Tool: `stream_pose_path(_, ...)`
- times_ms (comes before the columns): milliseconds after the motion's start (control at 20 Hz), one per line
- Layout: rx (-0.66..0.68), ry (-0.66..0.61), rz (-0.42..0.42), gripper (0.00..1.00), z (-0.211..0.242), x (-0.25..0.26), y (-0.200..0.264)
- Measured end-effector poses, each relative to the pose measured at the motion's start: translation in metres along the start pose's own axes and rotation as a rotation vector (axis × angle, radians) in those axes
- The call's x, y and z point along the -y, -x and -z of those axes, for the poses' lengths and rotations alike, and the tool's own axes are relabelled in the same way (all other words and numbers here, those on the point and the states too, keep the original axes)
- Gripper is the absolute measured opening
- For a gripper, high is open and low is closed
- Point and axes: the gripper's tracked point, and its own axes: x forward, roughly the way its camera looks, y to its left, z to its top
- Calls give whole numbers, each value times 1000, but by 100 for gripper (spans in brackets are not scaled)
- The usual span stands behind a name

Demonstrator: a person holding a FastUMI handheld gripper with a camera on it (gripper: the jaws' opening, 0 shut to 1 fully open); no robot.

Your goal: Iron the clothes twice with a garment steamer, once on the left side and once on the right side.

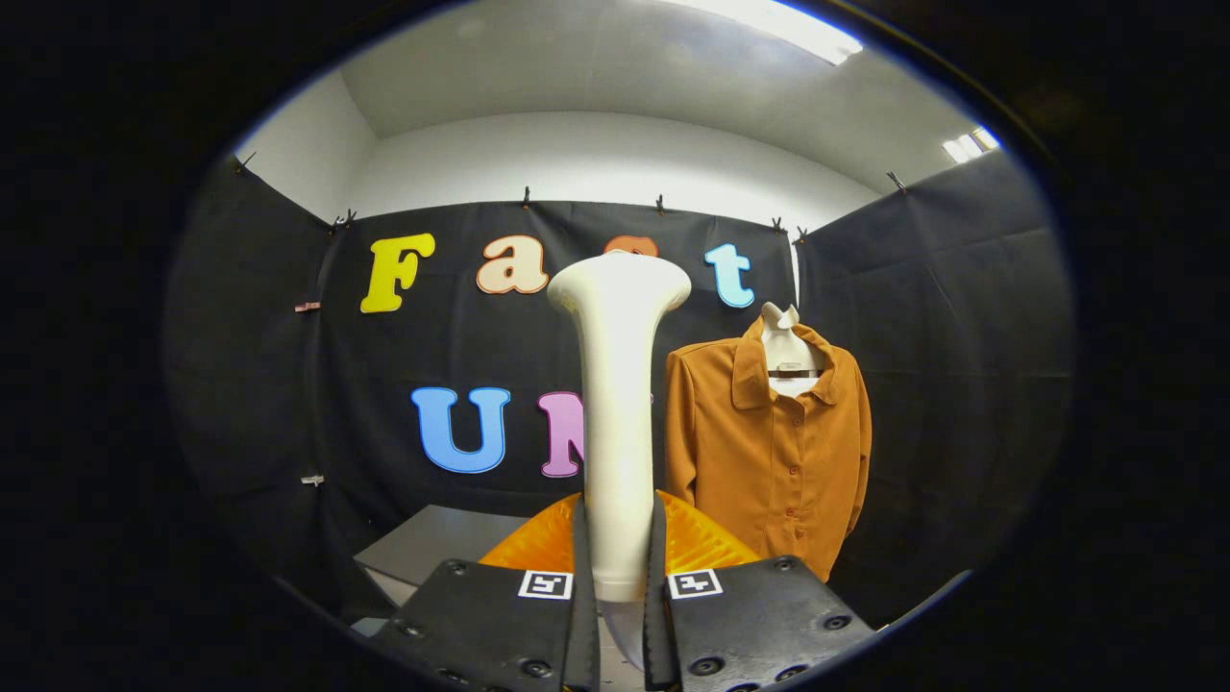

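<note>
While the gripper (620,567) pinches the upright steamer (618,404) by its handle between both fingers, the shirt (769,452) hangs on a hanger just beyond and to the right, above the surface (432,548).

Black cloth walls (250,384), white ceiling (615,77)

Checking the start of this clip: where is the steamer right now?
The garment steamer stands upright between the gripper fingers, clamped by both, with the orange shirt beyond it, slightly right.
</note>
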Motion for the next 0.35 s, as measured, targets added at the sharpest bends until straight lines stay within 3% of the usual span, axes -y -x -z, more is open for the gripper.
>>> stream_pose_path(350, -5, -4, 1, 21, 0, 2, 3)
